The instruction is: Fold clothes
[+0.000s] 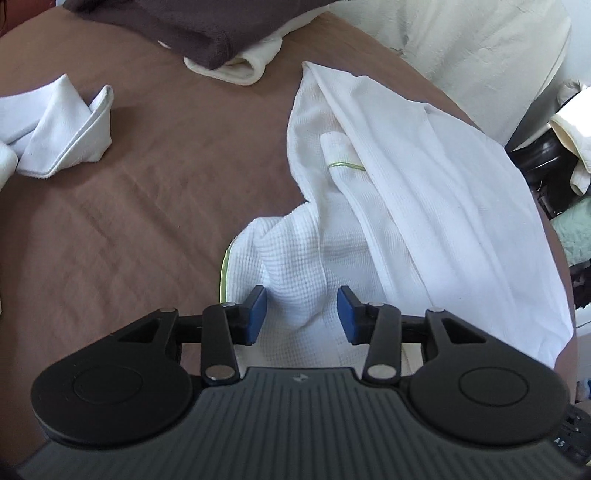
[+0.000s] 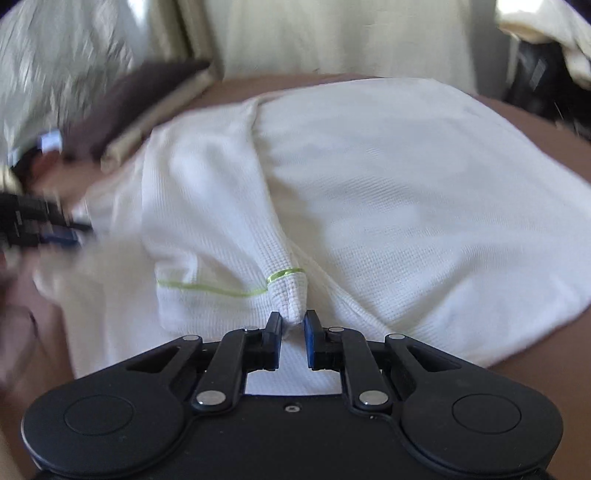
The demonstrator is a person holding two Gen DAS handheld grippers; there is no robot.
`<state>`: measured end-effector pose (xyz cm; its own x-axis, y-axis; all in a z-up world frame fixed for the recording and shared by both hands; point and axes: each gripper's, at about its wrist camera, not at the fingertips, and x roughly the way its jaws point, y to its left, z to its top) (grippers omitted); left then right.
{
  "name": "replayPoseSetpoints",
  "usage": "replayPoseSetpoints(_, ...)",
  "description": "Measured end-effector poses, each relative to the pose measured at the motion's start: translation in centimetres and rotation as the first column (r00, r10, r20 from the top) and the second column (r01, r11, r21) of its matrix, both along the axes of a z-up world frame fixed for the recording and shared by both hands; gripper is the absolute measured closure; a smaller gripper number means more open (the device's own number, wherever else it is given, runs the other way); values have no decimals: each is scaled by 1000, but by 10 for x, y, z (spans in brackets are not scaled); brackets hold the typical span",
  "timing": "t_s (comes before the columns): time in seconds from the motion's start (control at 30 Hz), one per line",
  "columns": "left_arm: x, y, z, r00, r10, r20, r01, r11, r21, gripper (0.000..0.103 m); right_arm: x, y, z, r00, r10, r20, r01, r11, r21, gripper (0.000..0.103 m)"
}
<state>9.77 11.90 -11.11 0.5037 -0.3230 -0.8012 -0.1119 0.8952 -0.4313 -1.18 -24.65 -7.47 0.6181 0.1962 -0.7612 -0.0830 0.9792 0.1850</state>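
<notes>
A white waffle-weave garment (image 1: 399,206) with thin green trim lies rumpled on the brown bed sheet (image 1: 140,206). My left gripper (image 1: 302,312) is open, its blue pads standing either side of a raised ridge of the cloth near the garment's lower edge. In the right wrist view the same white garment (image 2: 388,206) spreads across the bed, and my right gripper (image 2: 293,323) is shut on a green-trimmed corner of it (image 2: 291,291). The left gripper (image 2: 40,225) shows blurred at the far left of that view.
A small folded white cloth (image 1: 62,129) lies at the left. A dark brown garment (image 1: 162,26) over a cream one (image 1: 240,66) sits at the back. Cream bedding (image 1: 461,48) rises behind, and clutter (image 1: 554,155) stands off the bed's right edge.
</notes>
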Motion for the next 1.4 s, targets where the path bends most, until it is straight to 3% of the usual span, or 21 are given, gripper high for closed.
replayPoseSetpoints(0.1, 1, -4, 2, 1000, 0, -1, 0, 1000, -5, 62, 2, -7, -2, 999, -41, -17, 42, 995, 91, 73)
replayPoseSetpoints(0.17, 1, -10, 7, 1000, -9, 18, 9, 1000, -16, 57, 6, -14, -11, 996, -63, -61, 75, 974, 213, 57)
replayPoseSetpoints(0.23, -5, -18, 16, 998, -20, 61, 22, 999, -35, 53, 5, -19, -22, 993, -61, -102, 93, 934, 346, 56)
replayPoseSetpoints(0.27, -9, -22, 21, 996, -26, 82, 29, 999, -44, 53, 7, -17, -29, 994, -47, -101, 83, 916, 393, 66)
replayPoseSetpoints(0.33, -16, -36, 25, 993, -58, 106, 67, 995, -78, 52, 15, -6, -29, 997, -25, -78, 51, 935, 351, 98)
replayPoseSetpoints(0.37, -20, -45, 25, 990, -81, 113, 92, 991, -100, 52, 16, -2, -22, 999, -7, -50, 23, 941, 339, 98)
replayPoseSetpoints(0.43, -28, -62, 25, 984, -126, 128, 144, 979, -142, 52, 17, 2, -5, 999, 33, 19, -38, 911, 410, 98)
replayPoseSetpoints(0.53, -39, -89, 25, 969, -191, 154, 220, 954, -203, 52, 14, 9, 6, 996, 84, 9, -82, 938, 336, 97)
replayPoseSetpoints(0.57, -43, -97, 25, 963, -212, 164, 245, 944, -222, 52, 12, 15, 6, 996, 87, 4, -86, 971, 225, 93)
replayPoseSetpoints(0.63, -49, -117, 18, 958, -243, 152, 272, 936, -224, 52, 7, 18, -3, 995, 100, -30, -97, 991, 97, 93)
replayPoseSetpoints(0.7, -54, -131, 7, 963, -244, 111, 260, 952, -162, 52, -1, 12, -12, 997, 59, -44, -55, 994, 96, 92)
replayPoseSetpoints(0.8, -61, -134, 3, 974, -201, 105, 210, 974, -88, 52, -11, -6, -21, 1000, -5, -19, 9, 976, 216, 85)
replayPoseSetpoints(0.87, -66, -130, 7, 981, -155, 118, 164, 984, -72, 52, -13, -15, -24, 1000, -28, 7, 25, 957, 289, 66)
replayPoseSetpoints(0.9, -67, -129, 10, 982, -145, 123, 154, 986, -70, 52, -14, -19, -25, 999, -32, 22, 23, 946, 324, 63)
replayPoseSetpoints(1.1, -75, -145, 22, 959, -209, 191, 219, 975, -34, 52, -23, -23, -28, 997, -35, 72, 3, 916, 401, 59)
replayPoseSetpoints(1.17, -76, -154, 15, 957, -224, 186, 234, 972, -34, 52, -23, -27, -30, 995, -49, 81, 12, 917, 400, 48)
replayPoseSetpoints(1.27, -73, -165, -4, 953, -252, 170, 270, 959, -88, 52, -17, -35, -39, 993, -94, 72, 55, 904, 425, 46)
replayPoseSetpoints(1.33, -71, -173, -13, 948, -271, 169, 288, 954, -85, 53, -5, -33, -45, 993, -99, 59, 63, 894, 444, 45)
replayPoseSetpoints(1.37, -69, -177, -16, 944, -280, 173, 296, 952, -73, 65, 2, -31, -47, 993, -96, 62, 58, 891, 450, 46)
replayPoseSetpoints(1.4, -68, -181, -18, 941, -289, 174, 302, 952, -54, 100, 9, -29, -49, 994, -93, 64, 53, 889, 456, 53)
